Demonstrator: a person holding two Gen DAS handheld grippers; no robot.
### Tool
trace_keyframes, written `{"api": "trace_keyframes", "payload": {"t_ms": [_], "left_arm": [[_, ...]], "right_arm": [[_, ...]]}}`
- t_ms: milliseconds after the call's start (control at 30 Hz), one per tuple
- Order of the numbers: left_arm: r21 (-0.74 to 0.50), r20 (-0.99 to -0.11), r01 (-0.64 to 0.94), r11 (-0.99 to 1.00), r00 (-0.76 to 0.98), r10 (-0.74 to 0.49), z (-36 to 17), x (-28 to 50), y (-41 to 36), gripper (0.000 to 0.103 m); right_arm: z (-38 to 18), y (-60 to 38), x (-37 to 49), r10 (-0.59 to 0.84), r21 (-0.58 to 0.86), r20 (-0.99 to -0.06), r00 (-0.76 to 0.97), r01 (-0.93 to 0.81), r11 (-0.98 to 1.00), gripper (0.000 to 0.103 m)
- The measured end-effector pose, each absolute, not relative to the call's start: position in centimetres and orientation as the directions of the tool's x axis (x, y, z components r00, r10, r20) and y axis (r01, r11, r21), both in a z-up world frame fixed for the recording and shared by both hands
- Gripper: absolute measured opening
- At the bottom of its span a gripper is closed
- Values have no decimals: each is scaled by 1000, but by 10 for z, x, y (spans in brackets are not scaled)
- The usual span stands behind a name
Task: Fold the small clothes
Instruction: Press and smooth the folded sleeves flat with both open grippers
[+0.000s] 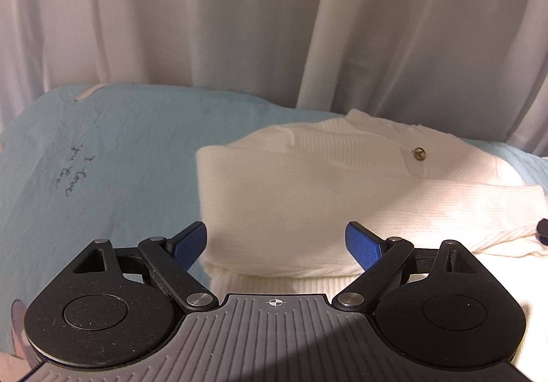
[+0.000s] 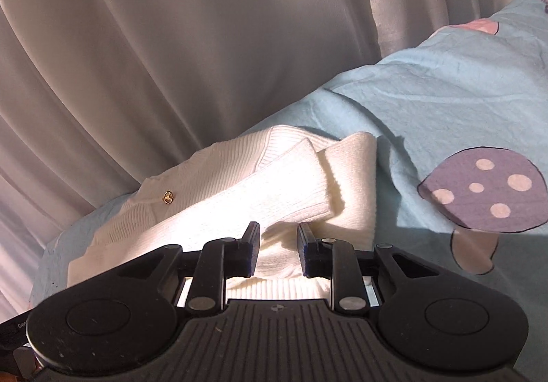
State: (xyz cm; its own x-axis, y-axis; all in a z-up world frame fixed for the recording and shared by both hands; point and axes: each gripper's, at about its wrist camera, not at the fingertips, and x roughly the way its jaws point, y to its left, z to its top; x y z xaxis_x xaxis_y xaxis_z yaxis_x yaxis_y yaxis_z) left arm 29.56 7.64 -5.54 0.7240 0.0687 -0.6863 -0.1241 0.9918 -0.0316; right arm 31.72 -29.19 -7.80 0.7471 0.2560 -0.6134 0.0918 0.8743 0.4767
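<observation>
**Left tongs wide, right tongs narrow over cardigan**

Left tongs: blue pads spread wide, nothing between them touching. They hover over the near edge of the white knit cardigan, no contact visible.

Right tongs: jaws stand a narrow gap apart, straddling a raised fold of the knit. Pads don't look pressed on the fabric, so not a pinch as far as I can see.

Cardigan: lying on the light-blue sheet, partly folded. A ribbed sleeve is laid diagonally across the body, cuff end near the far right in the right wrist view. Gold button shows on the placket near the neckline. Ribbed hem sits nearest both cameras, brightly lit.

Sheet: crumpled, with handwritten-style script left of the cardigan and a purple spotted mushroom print to its right.

Pale curtain hangs in folds behind the bed.
</observation>
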Motion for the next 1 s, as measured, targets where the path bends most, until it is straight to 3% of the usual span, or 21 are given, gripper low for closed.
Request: {"api": "trace_keyframes", "payload": {"t_ms": [67,100,133,333,433,500,600,733,833,1000], "left_arm": [[-8,-690,-99,995,721,66,-58,304,65,92],[-4,-690,-89,996,721,62,-59,307,62,92],[-1,-692,-79,997,720,57,-60,310,58,92],[41,-685,-58,997,725,71,-66,323,50,92],[35,-695,-59,998,716,67,-67,324,55,92],[5,-688,-57,998,725,45,-63,319,59,92],[-45,-677,-25,999,736,-12,-59,320,58,92],[2,-709,26,1000,705,-17,-72,330,44,89],[22,-698,28,999,716,-5,-76,333,43,94],[21,-701,-19,1000,712,28,-80,353,46,97]], "right_arm": [[-79,-289,326,264,489,-611,746,94,867,22],[-79,-286,330,260,484,-610,748,92,870,18],[-78,-284,333,248,469,-613,750,92,879,6],[-74,-277,338,93,288,-637,766,124,950,6],[-66,-280,334,31,242,-635,772,161,957,16],[-57,-283,325,-30,217,-606,795,201,955,18],[-48,-271,322,43,197,-567,823,85,977,18],[-63,-235,335,120,103,-628,769,-71,992,18],[-75,-220,340,76,-20,-618,783,-113,993,18],[-76,-220,361,50,-50,-619,784,-103,993,18]]}}
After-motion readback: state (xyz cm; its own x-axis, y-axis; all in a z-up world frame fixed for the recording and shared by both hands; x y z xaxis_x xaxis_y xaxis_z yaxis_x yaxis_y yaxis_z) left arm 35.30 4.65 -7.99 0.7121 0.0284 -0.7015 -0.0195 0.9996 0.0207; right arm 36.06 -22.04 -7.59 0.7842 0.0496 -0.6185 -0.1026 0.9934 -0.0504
